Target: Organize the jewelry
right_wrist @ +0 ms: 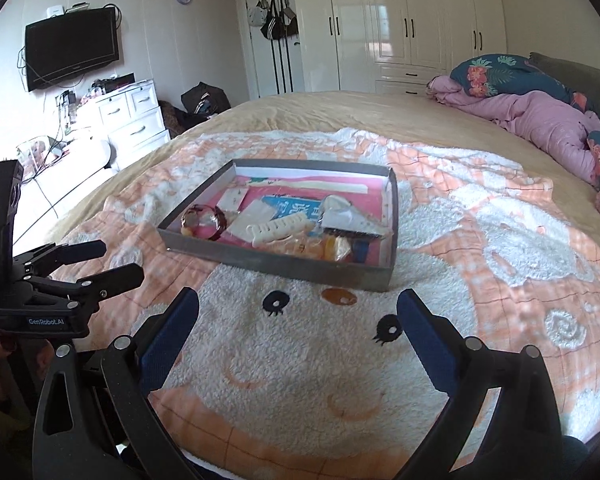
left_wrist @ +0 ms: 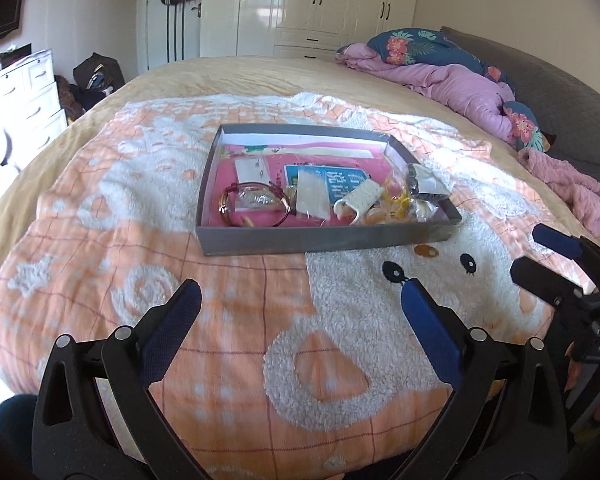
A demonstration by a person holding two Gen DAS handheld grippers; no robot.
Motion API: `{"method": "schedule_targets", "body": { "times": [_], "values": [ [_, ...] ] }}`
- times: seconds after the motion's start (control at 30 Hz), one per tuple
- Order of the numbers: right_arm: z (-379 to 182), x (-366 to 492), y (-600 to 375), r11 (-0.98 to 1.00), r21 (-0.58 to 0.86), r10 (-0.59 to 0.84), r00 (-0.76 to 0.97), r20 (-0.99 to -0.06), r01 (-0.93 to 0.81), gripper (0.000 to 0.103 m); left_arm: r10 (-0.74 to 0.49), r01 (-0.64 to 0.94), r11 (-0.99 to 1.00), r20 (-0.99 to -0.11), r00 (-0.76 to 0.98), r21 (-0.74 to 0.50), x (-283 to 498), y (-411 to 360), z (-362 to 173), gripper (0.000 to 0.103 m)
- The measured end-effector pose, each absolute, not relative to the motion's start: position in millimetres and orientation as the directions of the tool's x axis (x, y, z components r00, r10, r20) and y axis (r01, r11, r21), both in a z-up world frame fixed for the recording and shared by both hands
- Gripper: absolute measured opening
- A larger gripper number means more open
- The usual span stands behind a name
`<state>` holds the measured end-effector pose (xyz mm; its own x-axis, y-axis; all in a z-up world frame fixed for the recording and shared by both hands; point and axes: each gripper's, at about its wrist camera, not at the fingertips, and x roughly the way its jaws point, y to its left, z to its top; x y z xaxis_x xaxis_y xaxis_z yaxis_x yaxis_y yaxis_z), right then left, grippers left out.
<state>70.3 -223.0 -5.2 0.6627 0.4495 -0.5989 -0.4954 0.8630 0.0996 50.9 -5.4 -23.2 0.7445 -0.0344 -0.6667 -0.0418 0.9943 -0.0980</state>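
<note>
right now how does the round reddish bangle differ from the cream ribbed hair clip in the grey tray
The round reddish bangle is a translucent closed ring lying near the tray's left wall; the cream ribbed hair clip is opaque, long and toothed, lying mid-tray. Both rest loose inside the grey tray, untouched.

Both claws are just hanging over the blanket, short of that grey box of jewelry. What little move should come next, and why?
Probably bring the left claw forward over the box's near wall toward the bangles. Both claws are open and empty, the right claw too, and both sit short of the box on the blanket. The bangles lie at the box's near left corner, closest to the left claw.
</note>
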Motion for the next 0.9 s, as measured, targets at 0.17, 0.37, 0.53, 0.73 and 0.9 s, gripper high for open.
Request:
{"method": "schedule_targets", "body": {
  "times": [0.17,0.37,0.53,0.73,0.9],
  "values": [
    [-9.3,69.4,-220.8,0.865,0.093,0.443,0.664,-0.603,-0.493,0.099,-0.032,-0.042,0.995,-0.665,0.746,-0.095,49.8,-5.3,-23.1,0.094],
    [-9.2,70.7,-224.0,0.872,0.092,0.433,0.669,-0.603,-0.481,0.099,-0.025,-0.052,0.994,-0.661,0.75,-0.096,48.5,-3.8,-21.1,0.094],
    [-9.3,71.6,-225.5,0.874,0.095,0.431,0.67,-0.605,-0.477,0.099,-0.021,-0.058,0.993,-0.657,0.753,-0.099,46.6,-2.5,-18.2,0.094],
    [-9.2,70.8,-226.0,0.873,0.099,0.433,0.666,-0.607,-0.478,0.099,-0.018,-0.062,0.993,-0.653,0.757,-0.099,46.5,-1.5,-16.2,0.094],
    [-9.4,70.4,-225.8,0.873,0.099,0.434,0.667,-0.606,-0.478,0.099,-0.017,-0.061,0.993,-0.65,0.76,-0.097,45.5,-1.1,-14.4,0.094]
  ]
}}
